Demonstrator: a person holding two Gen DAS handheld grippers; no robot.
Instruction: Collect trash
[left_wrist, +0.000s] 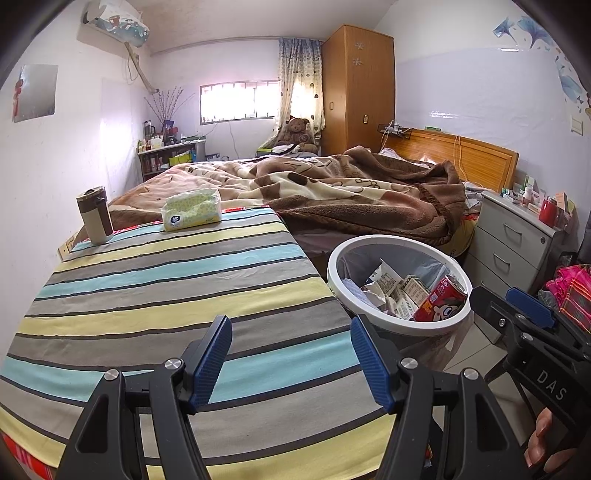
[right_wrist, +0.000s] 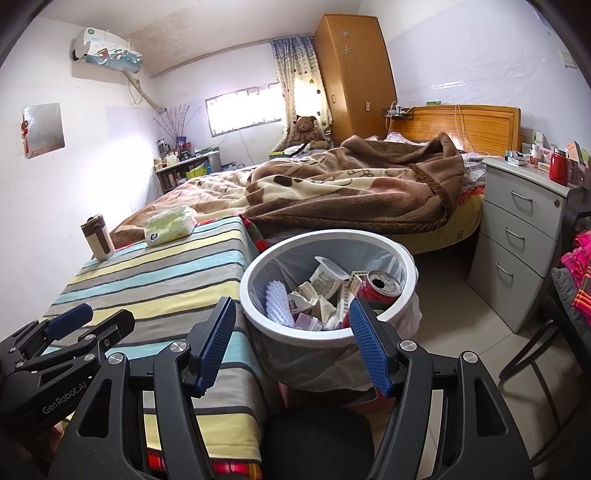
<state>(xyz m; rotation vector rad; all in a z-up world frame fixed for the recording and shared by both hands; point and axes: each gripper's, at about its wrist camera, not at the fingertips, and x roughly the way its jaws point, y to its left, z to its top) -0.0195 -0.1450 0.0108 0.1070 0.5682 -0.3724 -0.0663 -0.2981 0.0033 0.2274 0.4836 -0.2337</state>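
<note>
1. Trash fills the white bin, which stands on the floor between the striped table and the grey drawer unit; a red can, a white cup, printed cartons and a ribbed white piece lie inside.
2. My right gripper hangs just short of the bin's near rim, both blue pads apart with nothing between them; the right pad lines up with the can's side.
3. My left gripper sits over the near end of the striped table, its pads likewise apart and holding nothing. From here the bin is ahead and to the right, just beside the table's corner.
4. Each gripper shows in the other's view: the left one low at the left edge, marked "GenRobot.AI"; the right one at the right edge, marked "DAS", with my fingers under it.
5. The can carries a cartoon face; its writing and the print on the cartons are too small to read.
6. At the table's far end stand a brown and cream tumbler and a green tissue pack, well apart from both grippers.
7. Beyond lies a bed with a rumpled brown blanket.
</note>
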